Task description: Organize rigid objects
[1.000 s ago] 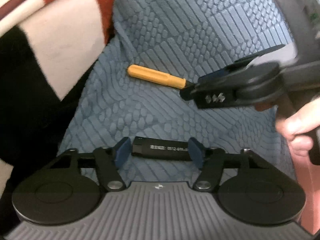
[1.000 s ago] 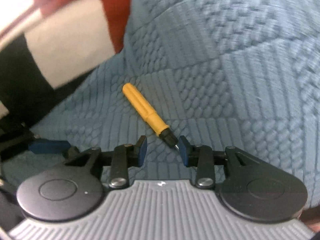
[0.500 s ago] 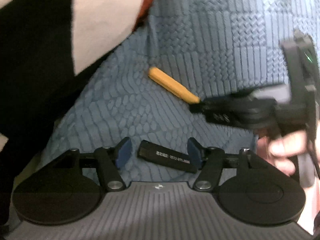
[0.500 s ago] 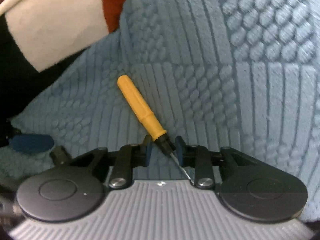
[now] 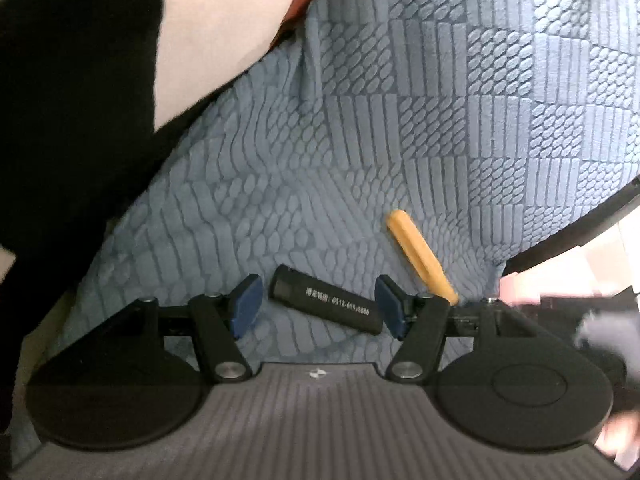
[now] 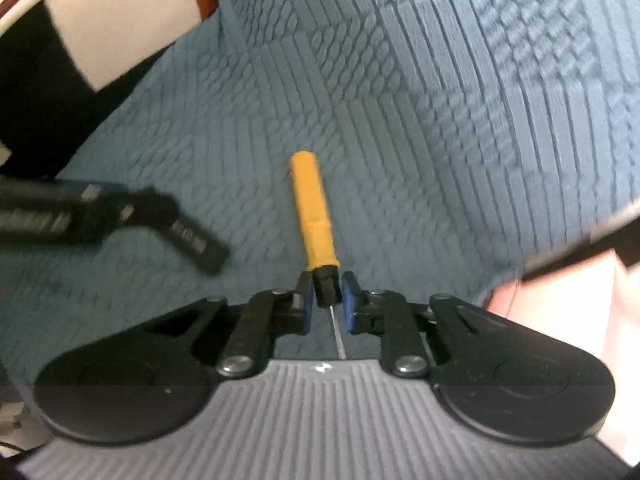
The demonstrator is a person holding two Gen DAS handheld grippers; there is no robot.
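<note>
My right gripper [image 6: 325, 300] pinches the yellow screwdriver [image 6: 313, 212] at its black collar. My left gripper [image 5: 318, 306] is spread around the black lighter [image 5: 325, 305], pads apart from it, on blue quilted fabric [image 5: 460, 120].

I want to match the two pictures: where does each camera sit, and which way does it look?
Left wrist view: sits on the left tongs, looks down along them at a black stick between the pads on the blue cloth; a hand shows at right.
Right wrist view: sits on the right tongs, shut on the screwdriver; left tongs at left.
Both share the screwdriver, stick and cloth.
</note>
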